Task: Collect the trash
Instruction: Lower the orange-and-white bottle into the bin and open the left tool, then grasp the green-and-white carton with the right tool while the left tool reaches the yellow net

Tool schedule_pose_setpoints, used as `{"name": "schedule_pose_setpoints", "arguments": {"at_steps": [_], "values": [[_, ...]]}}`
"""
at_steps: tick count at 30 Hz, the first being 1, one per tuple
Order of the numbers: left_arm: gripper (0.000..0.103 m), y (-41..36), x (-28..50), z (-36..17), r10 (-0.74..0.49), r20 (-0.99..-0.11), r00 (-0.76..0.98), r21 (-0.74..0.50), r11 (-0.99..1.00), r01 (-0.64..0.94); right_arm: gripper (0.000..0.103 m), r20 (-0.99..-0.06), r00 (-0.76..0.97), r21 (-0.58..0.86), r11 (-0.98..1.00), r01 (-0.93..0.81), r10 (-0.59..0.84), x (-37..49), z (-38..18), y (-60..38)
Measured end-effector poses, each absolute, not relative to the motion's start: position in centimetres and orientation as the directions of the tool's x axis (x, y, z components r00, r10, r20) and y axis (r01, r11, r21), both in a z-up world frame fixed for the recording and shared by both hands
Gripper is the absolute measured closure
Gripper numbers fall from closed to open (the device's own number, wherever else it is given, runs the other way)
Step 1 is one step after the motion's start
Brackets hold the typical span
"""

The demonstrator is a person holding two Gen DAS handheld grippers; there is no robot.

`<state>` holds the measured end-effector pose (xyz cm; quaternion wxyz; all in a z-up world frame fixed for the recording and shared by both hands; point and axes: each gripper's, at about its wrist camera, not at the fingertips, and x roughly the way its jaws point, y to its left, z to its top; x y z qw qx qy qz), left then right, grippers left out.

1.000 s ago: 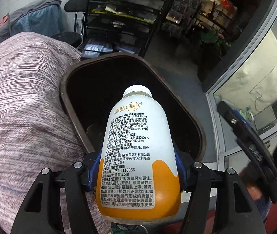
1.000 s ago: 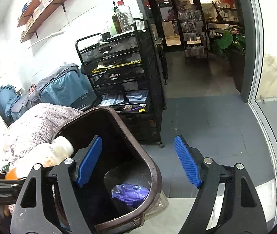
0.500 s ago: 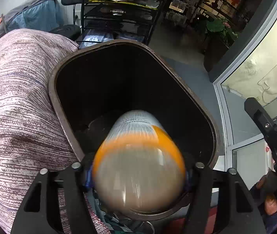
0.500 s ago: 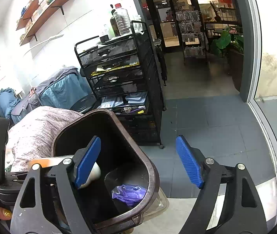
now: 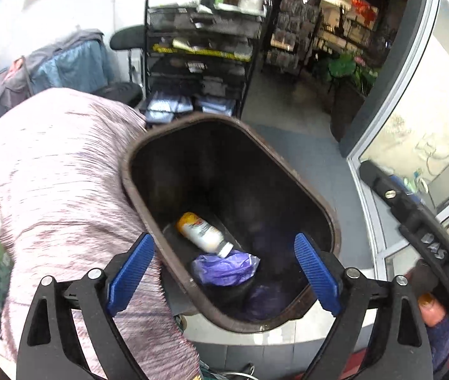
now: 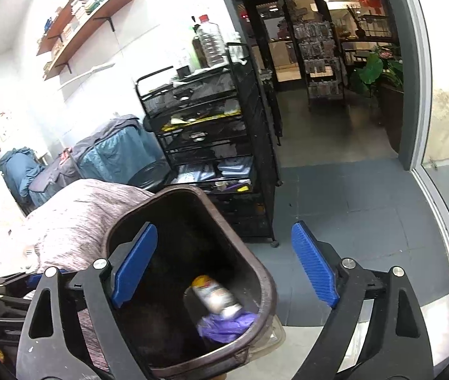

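Left gripper (image 5: pixel 224 269) held above the brown bin (image 5: pixel 325 212), jaws spread wide, nothing between them. Right gripper (image 6: pixel 224 269) likewise wide open and empty, poised over the bin's near corner.

Bottle (image 5: pixel 203 232) lying on its side at the bottom of the bin, orange base toward the back, white cap touching a crumpled purple bag (image 5: pixel 224 267). Same pair visible from the right wrist: bottle (image 6: pixel 216 296) resting partly on the purple bag (image 6: pixel 224 324).

Judged light and probably empty, of stiff, smooth plastic, so likely slippery; best taken across the middle of its body, not at the cap. Bag judged soft and limp, easily pinched at any fold.

Nothing else made out for certain in the dark bin. Pinkish-grey cloth (image 5: pixel 50 174) just beside the bin's left rim.
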<state>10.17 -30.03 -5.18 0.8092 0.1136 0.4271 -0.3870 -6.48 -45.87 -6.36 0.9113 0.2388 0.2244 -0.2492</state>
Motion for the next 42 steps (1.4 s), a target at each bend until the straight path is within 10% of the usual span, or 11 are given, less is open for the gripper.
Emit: {"name": "schedule_pose_setpoints", "arguments": {"at_steps": [22,42], "values": [[0.006,-12.3,9.4,-0.4,-0.415,-0.595,0.688,-0.106,0.889,0.445,0.012,-0.423,0.906,0.326,0.93,0.17,-0.017,0.3,-2.9,-33.4],[0.006,7.9,12.1,-4.3,-0.116,-0.664,0.739,-0.153,0.988,0.018,0.012,-0.605,0.722,0.328,0.932,-0.156,0.334,8.1,-4.0,-18.6]]}}
